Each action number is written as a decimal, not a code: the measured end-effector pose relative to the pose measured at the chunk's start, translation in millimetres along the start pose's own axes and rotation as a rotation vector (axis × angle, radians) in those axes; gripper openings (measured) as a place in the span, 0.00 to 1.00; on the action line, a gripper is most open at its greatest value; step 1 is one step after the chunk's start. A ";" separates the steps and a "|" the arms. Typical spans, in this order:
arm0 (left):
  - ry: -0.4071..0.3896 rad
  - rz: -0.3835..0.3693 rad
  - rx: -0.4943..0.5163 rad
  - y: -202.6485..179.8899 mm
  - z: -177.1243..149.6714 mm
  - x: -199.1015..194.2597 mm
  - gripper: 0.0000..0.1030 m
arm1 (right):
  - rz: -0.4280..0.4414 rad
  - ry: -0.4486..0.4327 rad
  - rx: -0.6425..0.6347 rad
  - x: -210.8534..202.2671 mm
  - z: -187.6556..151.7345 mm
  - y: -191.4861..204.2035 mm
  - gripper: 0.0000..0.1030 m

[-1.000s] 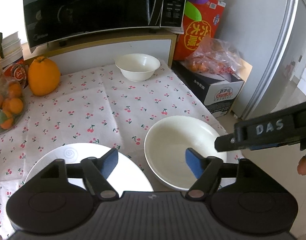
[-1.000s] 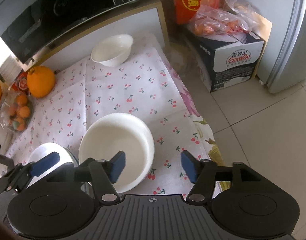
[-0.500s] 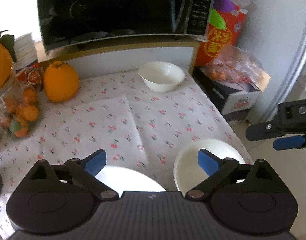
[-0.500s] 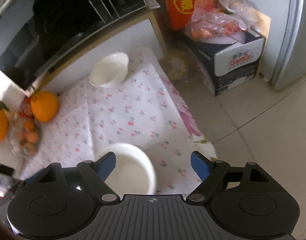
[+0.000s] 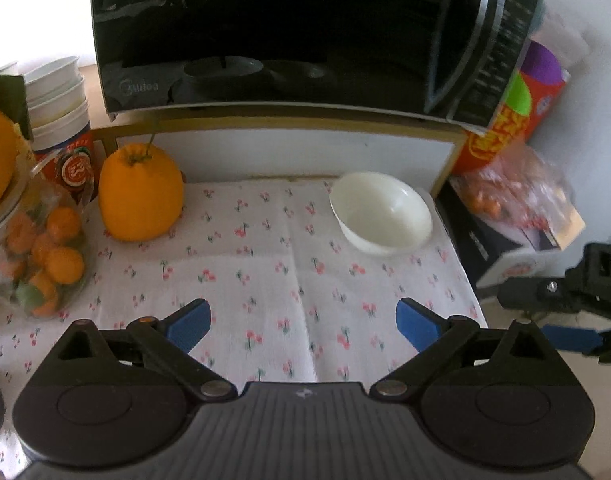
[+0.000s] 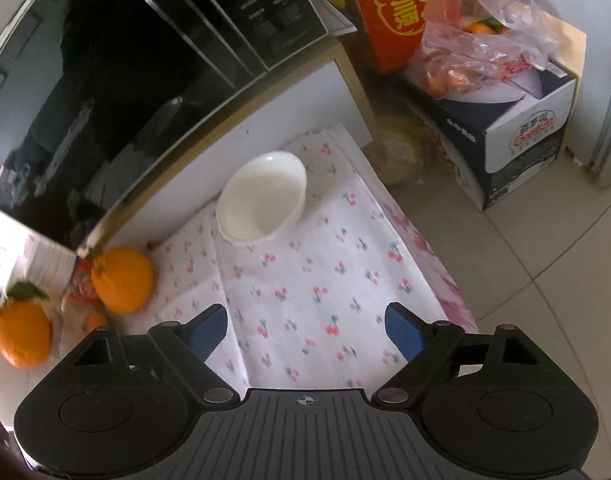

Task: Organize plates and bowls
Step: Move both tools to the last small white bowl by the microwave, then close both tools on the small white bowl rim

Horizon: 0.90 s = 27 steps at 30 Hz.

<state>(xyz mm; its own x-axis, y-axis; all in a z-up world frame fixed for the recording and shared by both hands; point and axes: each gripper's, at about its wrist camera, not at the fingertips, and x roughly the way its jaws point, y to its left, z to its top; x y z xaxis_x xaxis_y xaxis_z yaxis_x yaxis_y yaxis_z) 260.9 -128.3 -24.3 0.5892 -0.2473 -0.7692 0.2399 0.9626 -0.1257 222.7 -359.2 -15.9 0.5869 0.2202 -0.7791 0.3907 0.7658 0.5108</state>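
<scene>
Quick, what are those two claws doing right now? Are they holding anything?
Left claw: open, holding nothing.
Right claw: open, holding nothing.

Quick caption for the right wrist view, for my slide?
Open right gripper above the cherry-print cloth, facing a white bowl below the microwave.

Empty white bowl upright on cherry-print cloth
</scene>
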 end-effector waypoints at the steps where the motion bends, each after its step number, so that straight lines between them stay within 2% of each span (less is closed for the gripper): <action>1: -0.001 0.003 -0.009 0.7 4.7 4.4 0.96 | 0.006 -0.002 0.008 3.3 3.5 -0.2 0.85; 8: -0.020 0.003 -0.042 3.2 25.0 34.3 0.96 | 0.069 0.015 0.058 39.3 23.5 -12.1 0.85; 15: -0.055 -0.074 -0.082 4.2 25.8 67.6 0.89 | 0.202 0.015 0.157 80.2 35.5 -31.0 0.85; 19: -0.061 -0.122 -0.132 3.8 26.7 83.5 0.80 | 0.265 0.009 0.190 99.3 39.4 -32.3 0.85; 25: -0.091 -0.140 -0.167 0.2 30.5 96.1 0.66 | 0.255 -0.048 0.209 112.5 45.1 -34.9 0.85; 27: -0.099 -0.145 -0.173 0.4 30.9 99.9 0.60 | 0.256 -0.064 0.229 115.9 46.2 -38.4 0.80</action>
<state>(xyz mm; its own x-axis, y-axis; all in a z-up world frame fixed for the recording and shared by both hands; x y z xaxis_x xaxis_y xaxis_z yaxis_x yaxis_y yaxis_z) 343.7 -156.0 -81.9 0.6327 -0.3859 -0.6714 0.1968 0.9186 -0.3426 308.4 -391.1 -109.0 0.7268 0.3439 -0.5945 0.3696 0.5337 0.7606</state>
